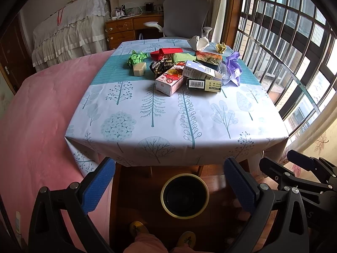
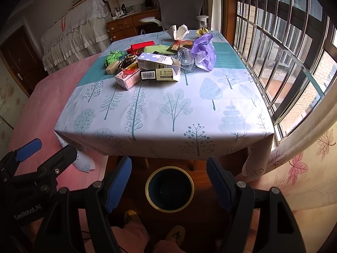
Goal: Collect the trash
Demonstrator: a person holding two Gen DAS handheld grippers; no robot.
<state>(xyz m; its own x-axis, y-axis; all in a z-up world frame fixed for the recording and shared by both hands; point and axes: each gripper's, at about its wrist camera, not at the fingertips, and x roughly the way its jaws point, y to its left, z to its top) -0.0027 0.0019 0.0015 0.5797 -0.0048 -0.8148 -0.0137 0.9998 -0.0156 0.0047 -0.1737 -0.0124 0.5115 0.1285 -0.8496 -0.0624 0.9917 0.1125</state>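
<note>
Start of collecting: trash point(image 1: 185, 69) piled on table point(image 1: 168, 126), bin point(image 1: 185, 196) below, both claws point(image 1: 168, 187) point(image 2: 168, 185) gaping, empty. Next: reach forward, grab 1 piece.

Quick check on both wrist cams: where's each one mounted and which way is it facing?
Left wrist: on the left claw, angled down at the table and bin; own fingers, right claw, slippered feet show.
Right wrist: on the right claw, same downward aim; own fingers, left claw, feet show.
Shared: table, trash pile, bin, window.
</note>
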